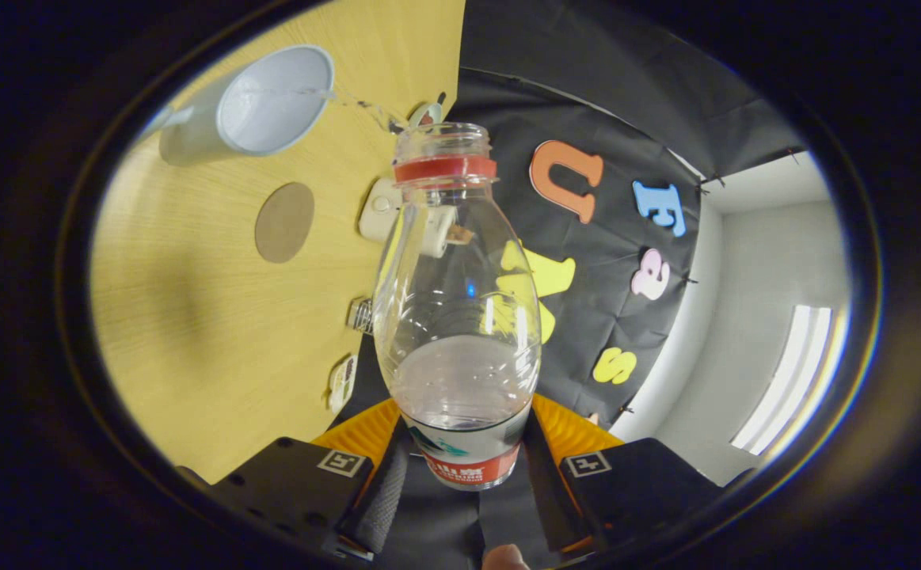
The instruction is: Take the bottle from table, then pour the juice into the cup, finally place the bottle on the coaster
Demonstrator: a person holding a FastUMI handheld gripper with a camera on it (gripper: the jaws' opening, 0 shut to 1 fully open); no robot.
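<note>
Bottle [458, 317]: clear plastic, uncapped, with a red ring around the neck and a printed band of white, teal and red at its base. It is held between the two fingers of the tool [460, 491], base toward the camera and open mouth pointing away. A shallow remainder of clear liquid sits in the lower body; the rest is transparent, so the wall cloth and small objects show through it. The whole view is rolled over, so the table [191, 332] stands like a wall to the left of the tool.

Tool: black fingers [385, 499] with ribbed pads and orange parts behind, closed on the labelled base of the bottle from both sides. A square marker sits on each finger block. A fingertip [505, 558] shows just behind the tool.

Stream of liquid [357, 101]: thin and clear, running from the bottle mouth to the cup.

Cup [258, 103]: white, open mouth facing the camera, beyond the bottle mouth and to the left of it, standing on the table. The stream reaches its rim.

Coaster [284, 222]: round, brown, flat on the table, between the cup and the tool, left of the bottle's neck, nothing on it.

Table: light yellow wood grain.

Small objects [381, 207]: whitish items along the table's edge just beside the bottle; kind cannot be told.
</note>
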